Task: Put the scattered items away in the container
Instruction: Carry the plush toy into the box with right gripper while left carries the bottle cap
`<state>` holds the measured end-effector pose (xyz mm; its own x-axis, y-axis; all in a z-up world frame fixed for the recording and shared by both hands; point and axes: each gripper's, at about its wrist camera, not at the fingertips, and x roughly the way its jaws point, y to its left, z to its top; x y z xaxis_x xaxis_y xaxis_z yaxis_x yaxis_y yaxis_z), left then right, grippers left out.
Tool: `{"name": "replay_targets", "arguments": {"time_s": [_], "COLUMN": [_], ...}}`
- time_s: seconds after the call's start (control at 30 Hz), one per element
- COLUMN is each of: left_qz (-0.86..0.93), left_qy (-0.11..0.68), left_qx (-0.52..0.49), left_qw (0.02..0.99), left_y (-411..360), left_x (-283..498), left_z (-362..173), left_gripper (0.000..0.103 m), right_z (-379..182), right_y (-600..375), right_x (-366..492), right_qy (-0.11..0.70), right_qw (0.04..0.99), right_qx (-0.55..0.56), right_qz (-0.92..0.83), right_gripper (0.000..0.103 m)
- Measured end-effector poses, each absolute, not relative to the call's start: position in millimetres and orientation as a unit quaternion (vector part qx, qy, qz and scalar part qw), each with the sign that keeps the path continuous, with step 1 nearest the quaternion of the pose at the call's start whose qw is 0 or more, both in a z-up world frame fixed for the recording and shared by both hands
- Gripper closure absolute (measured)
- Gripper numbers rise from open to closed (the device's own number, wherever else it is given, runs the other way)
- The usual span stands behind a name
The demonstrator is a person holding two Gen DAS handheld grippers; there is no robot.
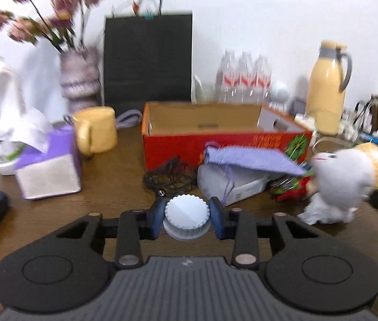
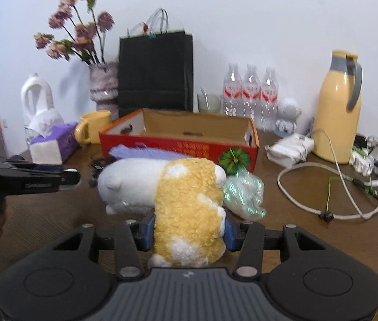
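Note:
My left gripper (image 1: 187,218) is shut on a white ribbed-cap jar (image 1: 187,214), held above the brown table in front of the open red cardboard box (image 1: 215,144). My right gripper (image 2: 187,231) is shut on a white and yellow plush toy (image 2: 178,195), held in front of the same box (image 2: 178,144). The plush also shows at the right of the left wrist view (image 1: 349,176). A purple knitted pouch (image 1: 253,159), a tangled black cable (image 1: 170,178), a white packet (image 1: 242,187) and a red and green trinket (image 1: 293,187) lie before the box. A crinkled clear wrapper (image 2: 245,195) lies behind the plush.
A purple tissue box (image 1: 49,165), yellow mug (image 1: 96,133), flower vase (image 1: 80,80), black paper bag (image 1: 147,58), water bottles (image 1: 244,80) and yellow thermos (image 1: 328,91) ring the box. Chargers and cables (image 2: 331,184) crowd the right. The left gripper's body (image 2: 25,180) shows in the right wrist view.

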<state>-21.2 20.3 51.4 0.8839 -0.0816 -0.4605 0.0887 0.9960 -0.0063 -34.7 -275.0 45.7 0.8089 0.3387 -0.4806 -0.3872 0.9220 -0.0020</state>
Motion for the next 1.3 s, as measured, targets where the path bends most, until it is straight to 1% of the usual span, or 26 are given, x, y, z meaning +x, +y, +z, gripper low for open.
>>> {"name": "replay_targets", "arguments": {"time_s": [0.2,0.37,0.5,0.67,0.8,0.87,0.97,1.03,1.13,1.3], "left_qz": [-0.039,-0.043,-0.07,-0.071,-0.05,-0.049,-0.057,-0.051,-0.032,-0.02], "left_qy": [0.195,0.16,0.147,0.144,0.159,0.193,0.242,0.274,0.332,0.397], "left_qx": [-0.007,-0.021,-0.036,-0.036,-0.005,-0.013,-0.01,-0.017,-0.028,0.033], "left_qw": [0.98,0.986,0.986,0.986,0.986,0.98,0.968,0.96,0.942,0.917], "left_y": [16.9,19.3,20.7,19.8,13.8,14.3,14.6,17.8,17.3,-8.0], "left_x": [-73.5,-75.1,-35.9,56.1,138.8,181.7,240.0,276.0,318.4,360.2], "left_z": [75.6,105.0,132.1,178.3,210.4,218.4,214.1,198.5,165.3,106.7], "left_gripper": [0.066,0.066,0.066,0.066,0.066,0.066,0.066,0.066,0.066,0.066], "right_z": [54.1,73.1,101.5,150.7,198.1,215.9,223.9,210.1,172.6,106.5], "right_y": [-274.7,-285.7,-289.7,-287.0,-282.2,-278.4,-265.9,-254.6,-233.0,-209.6], "right_x": [-50.5,-56.2,-36.8,29.8,109.9,152.5,213.5,250.4,300.3,357.7], "right_qy": [0.224,0.203,0.183,0.162,0.18,0.205,0.251,0.291,0.354,0.442], "right_qw": [0.956,0.961,0.964,0.966,0.961,0.957,0.946,0.935,0.918,0.884], "right_qx": [-0.036,-0.01,-0.008,-0.01,-0.004,0.002,-0.006,-0.007,-0.024,-0.037], "right_qz": [0.186,0.189,0.195,0.202,0.208,0.204,0.206,0.204,0.179,0.147], "right_gripper": [0.057,0.057,0.057,0.057,0.057,0.057,0.057,0.057,0.057,0.057]}}
